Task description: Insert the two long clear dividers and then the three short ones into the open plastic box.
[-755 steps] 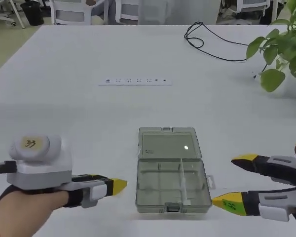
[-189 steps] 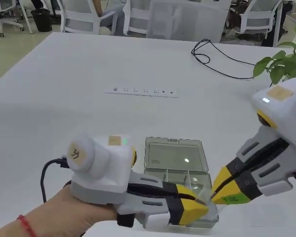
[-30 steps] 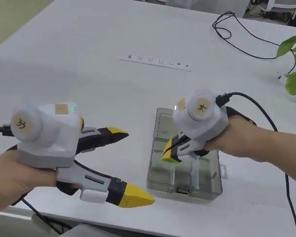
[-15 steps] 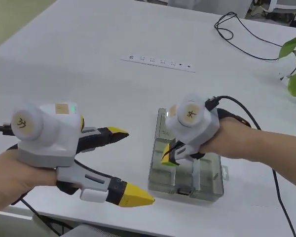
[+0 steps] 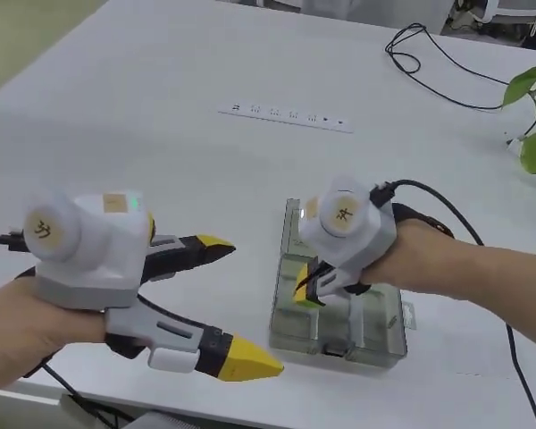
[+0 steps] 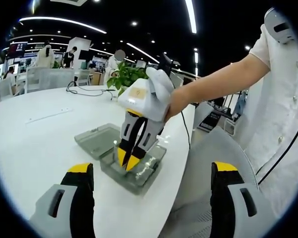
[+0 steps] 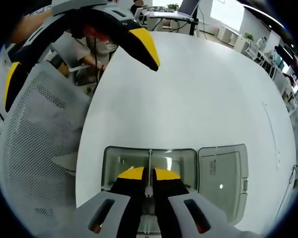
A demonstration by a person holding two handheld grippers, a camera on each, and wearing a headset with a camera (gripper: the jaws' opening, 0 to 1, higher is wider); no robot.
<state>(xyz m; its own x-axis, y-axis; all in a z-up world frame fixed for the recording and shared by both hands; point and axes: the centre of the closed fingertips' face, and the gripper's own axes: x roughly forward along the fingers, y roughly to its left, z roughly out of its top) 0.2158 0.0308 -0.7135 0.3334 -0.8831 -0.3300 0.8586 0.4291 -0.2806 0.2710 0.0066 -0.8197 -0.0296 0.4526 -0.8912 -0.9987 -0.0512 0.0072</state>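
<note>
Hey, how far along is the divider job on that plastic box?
Mid-job, it seems. Done: the plastic box lies open, lid flat beside the tray. In hand: the right gripper is shut on a clear divider, held upright in the tray. The left gripper hangs open, empty. Left: seating it and the rest; how many already sit inside I can't tell.

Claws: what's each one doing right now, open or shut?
Left claw: open, empty.
Right claw: shut on a divider, over the box.
</note>
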